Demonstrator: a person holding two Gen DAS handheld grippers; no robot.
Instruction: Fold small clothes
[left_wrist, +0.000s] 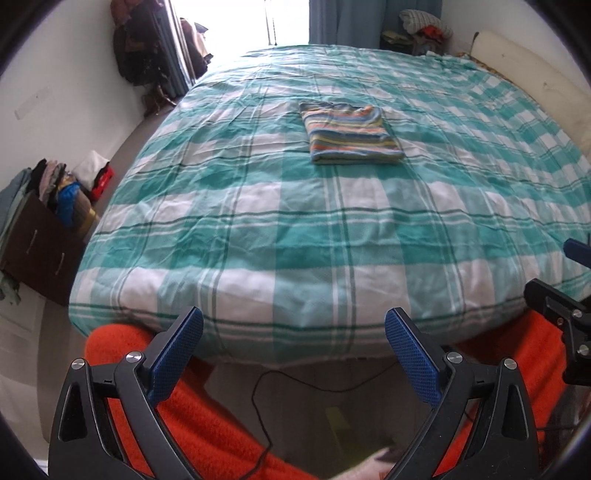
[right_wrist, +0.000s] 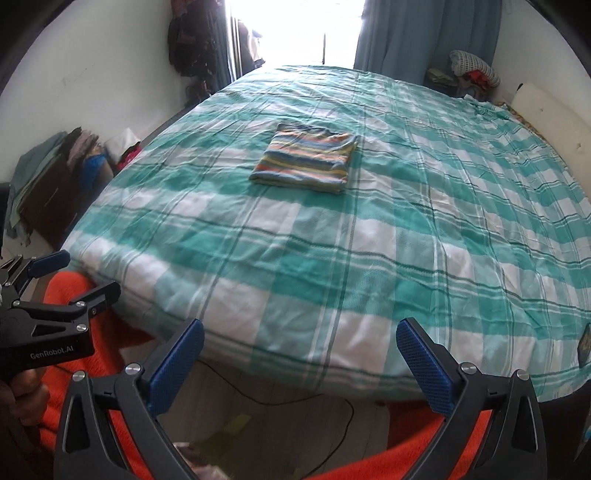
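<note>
- The striped shirt (left_wrist: 352, 134) is lying folded in the middle of the bed (left_wrist: 258, 221).
- The left gripper (left_wrist: 293, 325) and right gripper (right_wrist: 300, 336) are hanging near the bed's edge, jaws wide apart, holding nothing.

A striped shirt (left_wrist: 352, 134) lies folded into a neat rectangle on the bed (left_wrist: 258, 229), whose cover is teal and white check. The left claw (left_wrist: 293, 328) hangs off the near edge, its blue pads spread wide with nothing between them. Part of the right claw (left_wrist: 565, 295) shows at the right edge. Orange fabric (left_wrist: 207, 417) lies below.
</note>
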